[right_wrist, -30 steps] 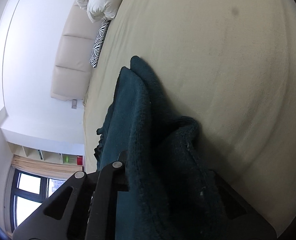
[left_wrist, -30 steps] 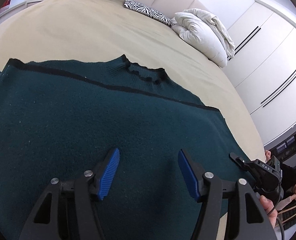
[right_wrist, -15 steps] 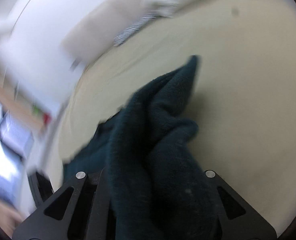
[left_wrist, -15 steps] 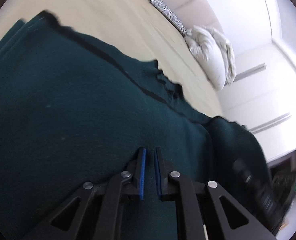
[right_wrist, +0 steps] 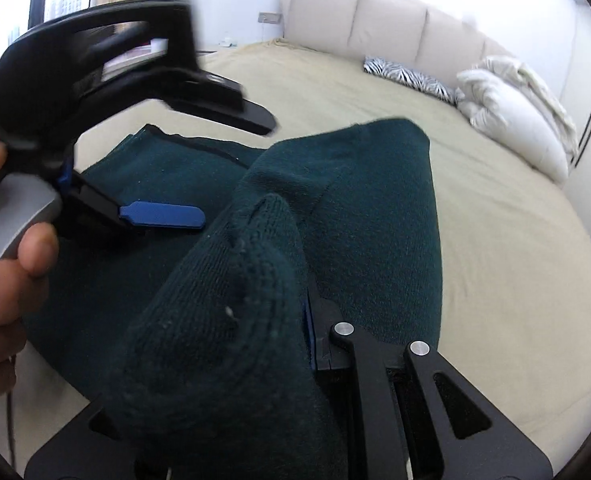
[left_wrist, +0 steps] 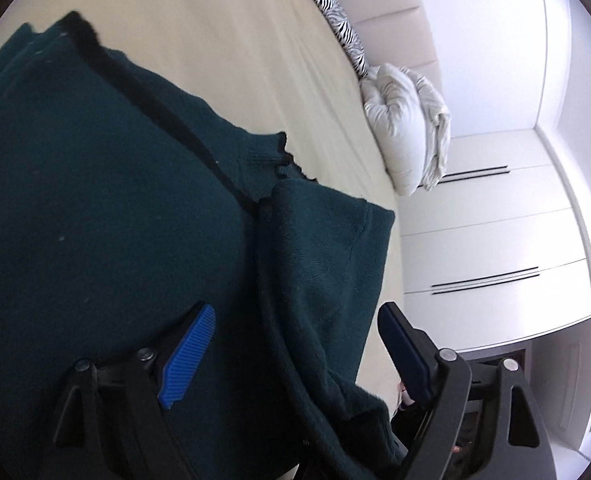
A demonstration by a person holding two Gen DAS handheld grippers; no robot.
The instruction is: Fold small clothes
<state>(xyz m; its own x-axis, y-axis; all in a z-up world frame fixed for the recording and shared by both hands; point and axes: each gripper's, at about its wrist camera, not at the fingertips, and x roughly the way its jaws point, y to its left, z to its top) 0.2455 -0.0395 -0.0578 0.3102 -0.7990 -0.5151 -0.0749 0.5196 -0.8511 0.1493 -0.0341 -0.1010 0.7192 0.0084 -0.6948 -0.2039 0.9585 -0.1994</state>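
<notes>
Beige bedding covered the wide bed (right_wrist: 495, 216), with a white pillow (left_wrist: 399, 136) and a zebra cushion (right_wrist: 407, 74) near the padded headboard. On it lay the dark green sweater (left_wrist: 95, 208), its body spread flat. The right gripper (right_wrist: 307, 332) was clenched on a bunched side portion, possibly a sleeve, lifted and draped toward the middle of the garment. The left gripper (left_wrist: 295, 344) hovered over the body with its jaws spread wide, holding nothing; the raised fold hung between its fingers. This looked like the side-fold step, partly done. Next, the right likely needed to lay its portion flat across the body and release, while the left steadied or smoothed the cloth.
</notes>
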